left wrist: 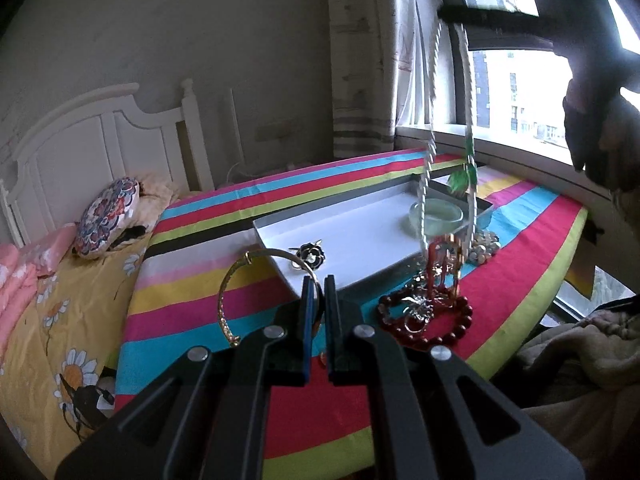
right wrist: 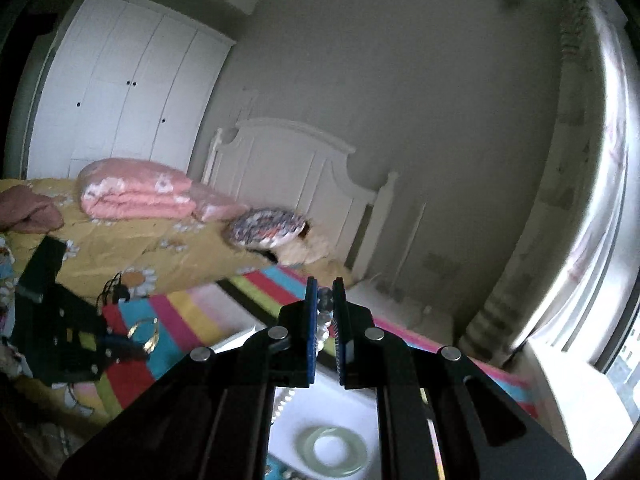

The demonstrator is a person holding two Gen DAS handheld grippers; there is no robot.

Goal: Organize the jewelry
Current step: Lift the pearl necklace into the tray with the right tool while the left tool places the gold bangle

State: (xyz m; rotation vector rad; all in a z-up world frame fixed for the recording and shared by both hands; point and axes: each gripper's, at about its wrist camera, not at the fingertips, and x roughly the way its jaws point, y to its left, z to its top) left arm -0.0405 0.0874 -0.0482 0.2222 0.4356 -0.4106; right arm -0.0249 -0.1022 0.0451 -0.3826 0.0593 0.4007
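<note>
Gripping a gold bangle (left wrist: 232, 292) over the striped cloth (left wrist: 516, 264), the left gripper (left wrist: 319, 286) is pinching it tight. The right gripper (right wrist: 325, 292) is clamping a white bead necklace (left wrist: 430, 152), dangling it above the white tray (left wrist: 360, 236) where a pale green bangle (left wrist: 436, 216) is lying.

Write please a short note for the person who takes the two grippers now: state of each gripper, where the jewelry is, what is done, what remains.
Left gripper: shut on the gold bangle, at the near edge of the white tray.
Right gripper: shut on the white bead necklace, held high; it hangs down over the tray.
Done: pale green bangle and black flower brooch lie in the tray.
Left: both held pieces, the red bead bracelet and the tangled pile on the striped cloth.
</note>
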